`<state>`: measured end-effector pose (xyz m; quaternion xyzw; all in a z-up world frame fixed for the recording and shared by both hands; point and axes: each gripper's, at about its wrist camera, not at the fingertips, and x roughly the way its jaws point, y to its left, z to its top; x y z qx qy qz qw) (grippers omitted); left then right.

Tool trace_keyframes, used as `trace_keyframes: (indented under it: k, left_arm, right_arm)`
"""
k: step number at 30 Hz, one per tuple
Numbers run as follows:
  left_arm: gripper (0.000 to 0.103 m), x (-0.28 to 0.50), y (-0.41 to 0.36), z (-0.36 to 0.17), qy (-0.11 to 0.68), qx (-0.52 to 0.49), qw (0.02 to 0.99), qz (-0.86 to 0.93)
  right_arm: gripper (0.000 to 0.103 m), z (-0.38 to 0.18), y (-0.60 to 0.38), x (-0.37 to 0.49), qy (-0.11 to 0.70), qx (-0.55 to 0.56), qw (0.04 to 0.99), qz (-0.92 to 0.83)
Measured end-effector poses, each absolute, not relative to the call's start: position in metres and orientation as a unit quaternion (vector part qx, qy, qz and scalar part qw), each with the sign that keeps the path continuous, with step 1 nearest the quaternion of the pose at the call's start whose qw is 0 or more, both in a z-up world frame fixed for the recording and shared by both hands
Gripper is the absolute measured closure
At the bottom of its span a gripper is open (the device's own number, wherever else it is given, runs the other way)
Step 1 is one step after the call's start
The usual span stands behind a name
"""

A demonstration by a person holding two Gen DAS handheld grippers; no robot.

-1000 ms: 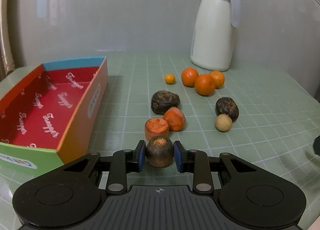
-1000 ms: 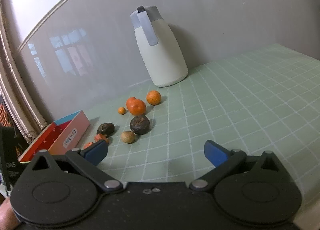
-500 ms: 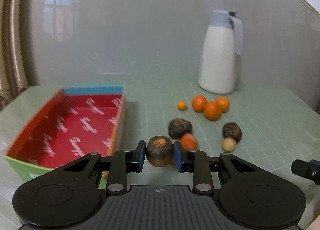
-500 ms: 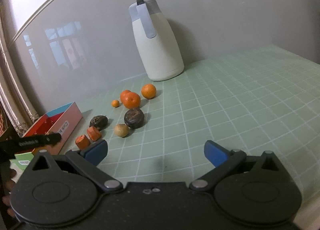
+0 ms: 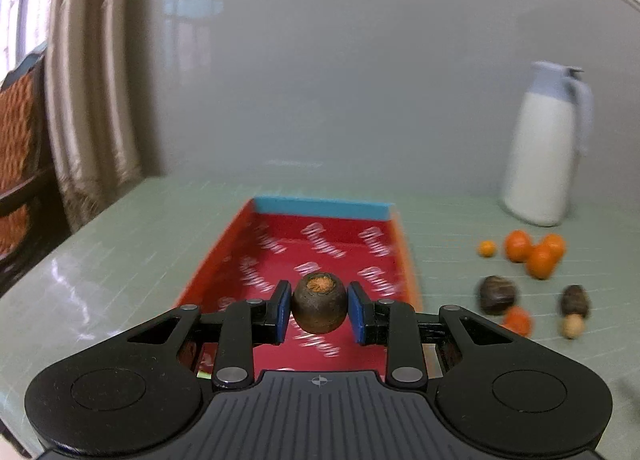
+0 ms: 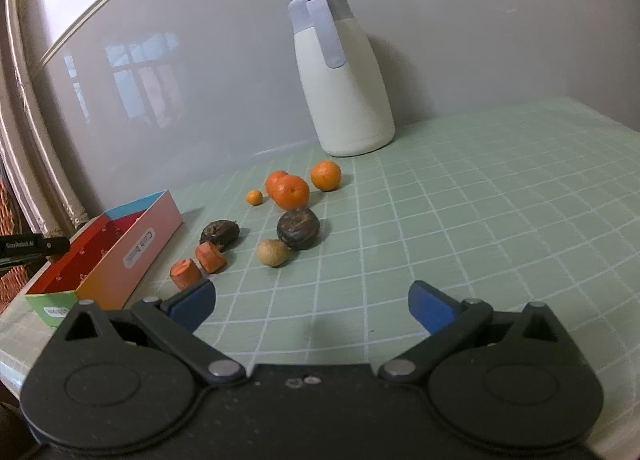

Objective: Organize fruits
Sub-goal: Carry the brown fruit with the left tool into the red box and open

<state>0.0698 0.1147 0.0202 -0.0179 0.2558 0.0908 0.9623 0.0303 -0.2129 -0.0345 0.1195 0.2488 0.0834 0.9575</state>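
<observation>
My left gripper (image 5: 319,310) is shut on a dark brown carrot piece (image 5: 319,308) with an orange cut face and holds it above the near end of the red-lined box (image 5: 320,206). My right gripper (image 6: 312,302) is open and empty, low over the table, apart from the fruit. In the right wrist view lie two orange carrot pieces (image 6: 198,264), two dark fruits (image 6: 298,228), a small tan fruit (image 6: 273,252), three oranges (image 6: 292,190) and a tiny orange (image 6: 254,197). The box (image 6: 136,248) stands at their left.
A white jug with a grey lid (image 6: 340,80) stands at the wall behind the fruit; it also shows in the left wrist view (image 5: 544,148). A curtain and a chair (image 5: 24,132) are past the table's left edge. Green gridded mat (image 6: 500,200) stretches right.
My left gripper has lifted the dark carrot piece off the table and swung left over the box. My right gripper has moved a little closer to the fruit, still open.
</observation>
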Motion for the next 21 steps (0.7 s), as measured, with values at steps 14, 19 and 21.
trace_keyframes:
  k: [14, 19, 21]
  left_arm:
    - [0.073, 0.093, 0.142, -0.013, 0.305, -0.015, 0.942, 0.139]
    - [0.072, 0.092, 0.141, -0.017, 0.305, -0.001, 0.941, 0.149]
    - [0.072, 0.091, 0.141, -0.017, 0.304, -0.002, 0.94, 0.152]
  right_arm:
    - [0.0, -0.036, -0.199, 0.036, 0.256, 0.113, 0.955, 0.095]
    - [0.0, -0.037, -0.196, 0.038, 0.257, 0.111, 0.955, 0.099]
    - [0.0, -0.037, -0.196, 0.038, 0.259, 0.111, 0.954, 0.1]
